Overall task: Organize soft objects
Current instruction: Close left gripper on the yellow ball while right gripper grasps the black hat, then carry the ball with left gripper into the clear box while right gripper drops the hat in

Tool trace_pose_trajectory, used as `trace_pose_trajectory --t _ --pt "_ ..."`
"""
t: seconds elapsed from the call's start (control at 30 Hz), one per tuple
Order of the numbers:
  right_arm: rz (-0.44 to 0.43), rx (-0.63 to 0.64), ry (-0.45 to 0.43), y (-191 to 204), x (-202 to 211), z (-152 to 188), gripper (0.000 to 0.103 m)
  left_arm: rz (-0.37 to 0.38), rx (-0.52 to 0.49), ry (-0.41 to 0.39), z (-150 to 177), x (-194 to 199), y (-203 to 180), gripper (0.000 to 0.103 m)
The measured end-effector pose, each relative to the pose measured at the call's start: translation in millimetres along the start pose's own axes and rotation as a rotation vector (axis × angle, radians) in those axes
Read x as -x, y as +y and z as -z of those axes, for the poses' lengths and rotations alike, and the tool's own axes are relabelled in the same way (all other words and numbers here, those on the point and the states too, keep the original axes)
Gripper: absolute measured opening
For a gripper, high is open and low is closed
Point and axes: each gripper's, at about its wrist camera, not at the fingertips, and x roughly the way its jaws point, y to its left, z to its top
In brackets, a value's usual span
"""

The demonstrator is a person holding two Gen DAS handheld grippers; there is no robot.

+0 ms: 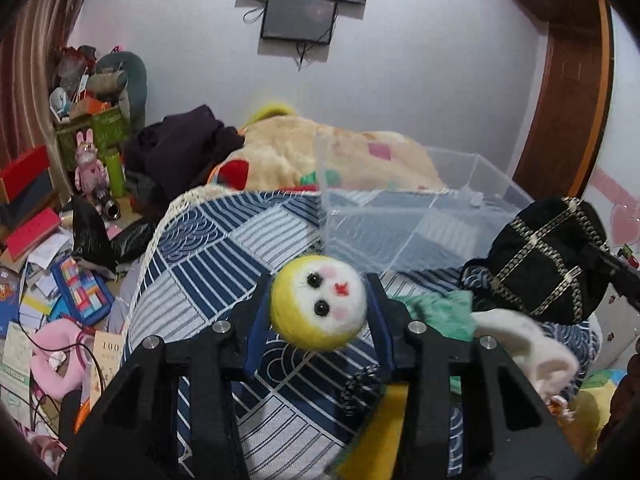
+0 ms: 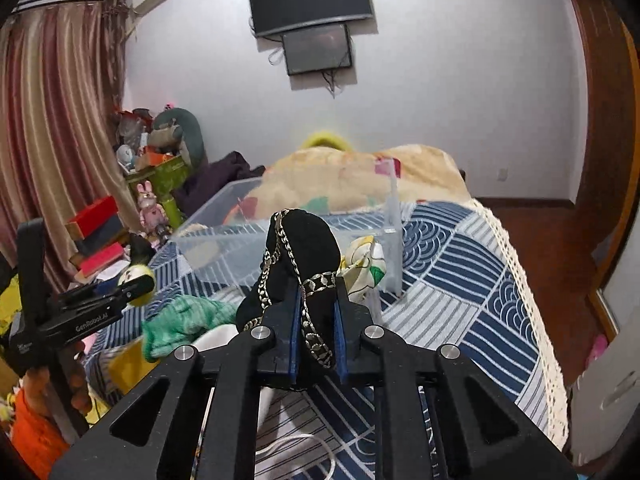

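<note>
My left gripper [image 1: 318, 282] is shut on a round yellow-and-white felt doll head [image 1: 318, 306] and holds it above the bed; the gripper also shows at the left of the right wrist view [image 2: 134, 280]. My right gripper [image 2: 318, 280] is shut on a black cloth with gold trim [image 2: 298, 258], which also shows in the left wrist view [image 1: 548, 260]. A clear plastic bin [image 1: 400, 216] stands on the bed just beyond both grippers, seen too in the right wrist view [image 2: 280, 236]. A green cloth [image 2: 184, 320] and a white cloth [image 1: 524, 344] lie on the bed.
The blue patterned bedspread [image 2: 460, 264] has a lace edge at its right. A cream blanket [image 2: 352, 176] is heaped behind the bin. A patterned yellow-white cloth [image 2: 364, 264] lies by the bin. Clutter of boxes, books and toys [image 1: 60, 240] fills the floor at left.
</note>
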Motion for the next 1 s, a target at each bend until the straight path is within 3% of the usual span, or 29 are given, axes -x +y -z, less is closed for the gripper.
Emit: trace_pose_trajectory --t 0.13,0.2,0.33,0.57,0.63,1.0 --pt "0.018 0.014 0.052 1 -9 5 0.016 0.020 -0.014 -0.025 -4 12 -6 0.044" --pt "0.035 0.017 0.088 -4 -14 9 0.023 0.028 -0.025 -0.037 -6 17 -10 0.044" --pt "0.040 0.000 0.091 -12 -10 9 0.028 0.041 -0.049 -0.057 -9 25 -16 0.044" --pt "-0.006 0.005 0.099 -18 -20 -2 0.027 0.066 -0.093 -0.075 -16 27 -29 0.044" --pt "-0.009 0.038 0.103 -11 -22 -2 0.013 0.073 -0.099 -0.076 -18 27 -32 0.044" --pt "-0.082 0.050 -0.067 8 12 -37 0.011 0.097 -0.145 -0.122 -49 29 -45 0.044"
